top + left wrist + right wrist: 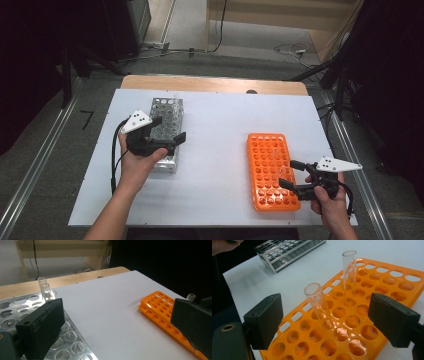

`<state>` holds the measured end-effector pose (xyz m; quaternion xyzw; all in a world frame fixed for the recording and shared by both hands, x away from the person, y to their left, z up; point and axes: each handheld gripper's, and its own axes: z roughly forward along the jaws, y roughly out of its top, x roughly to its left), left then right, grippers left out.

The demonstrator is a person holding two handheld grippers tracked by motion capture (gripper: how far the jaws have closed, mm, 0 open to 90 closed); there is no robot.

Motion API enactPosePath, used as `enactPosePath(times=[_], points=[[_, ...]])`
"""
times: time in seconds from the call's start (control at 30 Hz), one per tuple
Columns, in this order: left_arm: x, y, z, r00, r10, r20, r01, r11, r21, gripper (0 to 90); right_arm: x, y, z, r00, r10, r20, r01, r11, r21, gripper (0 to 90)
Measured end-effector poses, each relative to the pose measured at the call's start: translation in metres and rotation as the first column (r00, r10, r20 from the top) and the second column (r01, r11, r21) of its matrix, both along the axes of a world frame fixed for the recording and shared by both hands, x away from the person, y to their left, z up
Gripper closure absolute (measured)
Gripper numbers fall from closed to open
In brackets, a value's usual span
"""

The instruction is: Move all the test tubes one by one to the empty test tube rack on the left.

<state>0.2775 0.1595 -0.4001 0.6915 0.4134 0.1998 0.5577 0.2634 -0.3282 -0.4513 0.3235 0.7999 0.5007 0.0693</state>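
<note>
- High view, from the left: the left gripper (pixel 167 129) hovers over the near end of the perforated silver metal test-tube rack (pixel 167 107), its black jaws standing wide apart with nothing between them.
- Left gripper view: two clear glass test tubes (pixel 44 288) stand upright in the metal rack's far corner, ahead of and beyond this gripper's left jaw; the rack's top plate is shiny sheet metal punched with round holes.
- Between the two hands lies the bare matt white tabletop (pixel 215 145), smooth and flat.
- To the right, the right gripper (pixel 291 173) sits at the near right edge of the orange plastic test-tube rack (pixel 270 170), a glossy moulded grid of round wells.
- Right gripper view: a clear glass tube (pixel 318 306) stands slightly tilted in a well between the black, blocky, matt pads (pixel 265 320); the jaws are apart and neither pad touches it. A second, taller-looking tube (pixel 349 271) stands farther off.
- Judged step: tubes are being moved between the racks; the right gripper is lined up on the nearer tube, the left is free.
- Next move likely calls for closing gently and squarely on the smooth, slippery, fragile glass, then lifting straight up out of the well.
</note>
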Motion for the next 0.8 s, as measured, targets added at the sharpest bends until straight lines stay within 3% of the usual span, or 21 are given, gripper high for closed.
enactPosePath(times=[0.23, 0.37, 0.53, 0.8], points=[[-0.028, -0.003, -0.003, 0.9998, -0.015, 0.012, 0.015, 0.9999, -0.006, 0.0, 0.000, 0.006, -0.001, 0.9998, 0.017, -0.008, -0.017, 1.000, -0.011, 18.6], [-0.042, -0.003, -0.009, 0.9998, -0.019, 0.011, 0.019, 0.9997, 0.014, 0.0, -0.001, 0.009, -0.002, 0.9995, 0.030, -0.011, -0.030, 0.999, -0.027, 21.7], [-0.057, -0.003, -0.017, 0.9998, -0.020, 0.006, 0.020, 0.9998, -0.010, 0.0, -0.001, 0.012, -0.004, 0.9992, 0.039, -0.014, -0.039, 0.998, -0.055, 31.4], [-0.073, -0.009, -0.022, 0.9989, -0.047, 0.001, 0.047, 0.9989, 0.002, 0.0, -0.001, 0.017, -0.009, 0.9986, 0.050, -0.017, -0.051, 0.994, -0.095, 44.8]])
